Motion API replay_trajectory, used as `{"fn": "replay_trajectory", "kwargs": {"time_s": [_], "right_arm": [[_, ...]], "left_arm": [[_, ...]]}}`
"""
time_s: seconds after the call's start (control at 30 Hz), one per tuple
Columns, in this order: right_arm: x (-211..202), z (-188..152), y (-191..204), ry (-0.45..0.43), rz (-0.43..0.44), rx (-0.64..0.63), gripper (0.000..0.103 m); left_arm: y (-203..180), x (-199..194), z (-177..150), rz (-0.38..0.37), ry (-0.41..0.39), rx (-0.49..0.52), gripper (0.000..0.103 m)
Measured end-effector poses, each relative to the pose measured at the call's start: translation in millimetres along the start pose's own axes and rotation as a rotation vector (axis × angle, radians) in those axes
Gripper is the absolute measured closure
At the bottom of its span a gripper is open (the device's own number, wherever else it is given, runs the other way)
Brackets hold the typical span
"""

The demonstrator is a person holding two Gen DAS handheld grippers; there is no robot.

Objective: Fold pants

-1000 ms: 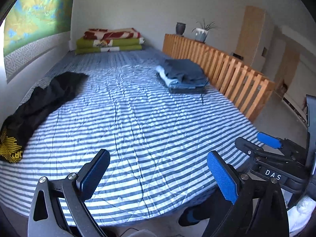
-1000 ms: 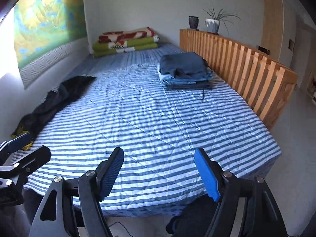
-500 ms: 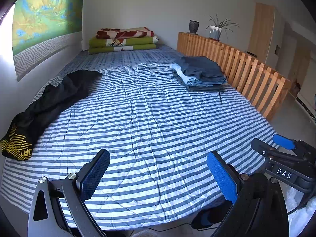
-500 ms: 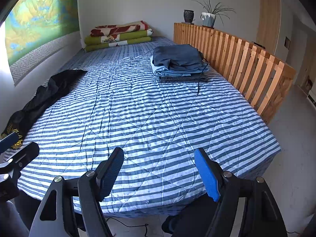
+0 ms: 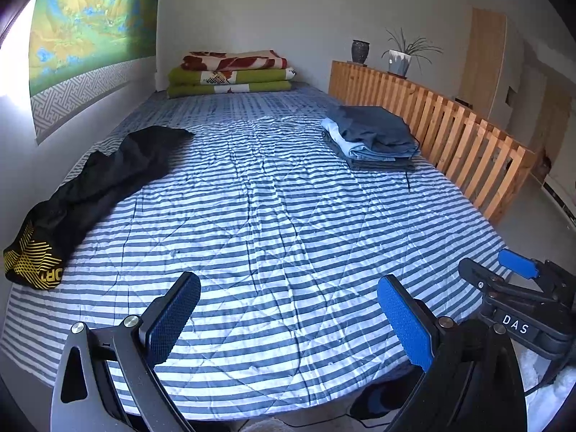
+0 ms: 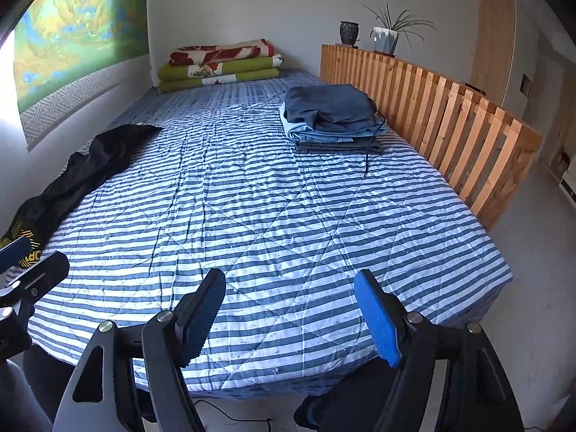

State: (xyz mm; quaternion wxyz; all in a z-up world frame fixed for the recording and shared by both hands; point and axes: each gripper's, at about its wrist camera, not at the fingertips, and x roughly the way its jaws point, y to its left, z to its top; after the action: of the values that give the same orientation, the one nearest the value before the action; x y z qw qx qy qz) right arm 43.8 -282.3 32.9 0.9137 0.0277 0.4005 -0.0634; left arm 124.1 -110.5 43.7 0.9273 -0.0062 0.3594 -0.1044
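Observation:
Black pants (image 5: 104, 180) with a yellow-patterned end lie crumpled along the left side of the striped bed (image 5: 280, 237), also seen in the right wrist view as black pants (image 6: 86, 169). My left gripper (image 5: 288, 309) hovers open over the bed's near edge, nothing between its blue pads. My right gripper (image 6: 291, 306) is open too, empty, above the same near edge; it shows at the lower right of the left wrist view as right gripper (image 5: 511, 280). Both are well apart from the pants.
A stack of folded blue and grey clothes (image 5: 374, 136) sits at the bed's right side beside a wooden slatted rail (image 5: 468, 144). Folded green and red blankets (image 5: 230, 72) lie at the far end. Potted plant (image 5: 399, 57) and vase on the rail. A wall runs along the left.
The left wrist view has swung slightly, bringing the pants and the folded stack further right in frame. The right gripper's view shifted a little. Both grippers stayed open.

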Motion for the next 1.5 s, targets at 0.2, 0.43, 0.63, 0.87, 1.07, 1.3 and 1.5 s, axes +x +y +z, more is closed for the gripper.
{"fn": "replay_trajectory", "kwargs": {"time_s": [0.2,0.43,0.63,0.87,1.07,1.3,1.5], "right_arm": [[0.0,-1.3,1.9,0.001,-0.002,-0.002,0.033],[1.7,-1.8,3.0,0.005,0.000,-0.008,0.033],[4.4,-3.4,6.3,0.012,0.005,-0.012,0.033],[7.0,-4.9,8.5,0.021,0.005,-0.011,0.033],[7.1,-5.6,7.6,0.023,0.006,-0.005,0.033],[8.1,-6.3,6.1,0.025,0.008,-0.003,0.033],[10.1,-7.4,6.3,0.032,0.012,0.003,0.033]], "left_arm": [[-3.4,1.2,-2.1,-0.006,0.005,0.002,0.003],[-2.4,2.9,-3.8,-0.015,0.006,-0.005,0.003],[-1.3,4.5,-4.7,-0.016,0.011,-0.010,0.003],[-2.7,6.4,-6.1,-0.019,0.016,-0.011,0.003],[-4.3,6.5,-7.0,-0.018,0.016,-0.009,0.003],[-5.7,7.6,-8.1,-0.020,0.021,-0.005,0.003],[-6.3,8.0,-8.9,-0.022,0.023,-0.006,0.003]]}}
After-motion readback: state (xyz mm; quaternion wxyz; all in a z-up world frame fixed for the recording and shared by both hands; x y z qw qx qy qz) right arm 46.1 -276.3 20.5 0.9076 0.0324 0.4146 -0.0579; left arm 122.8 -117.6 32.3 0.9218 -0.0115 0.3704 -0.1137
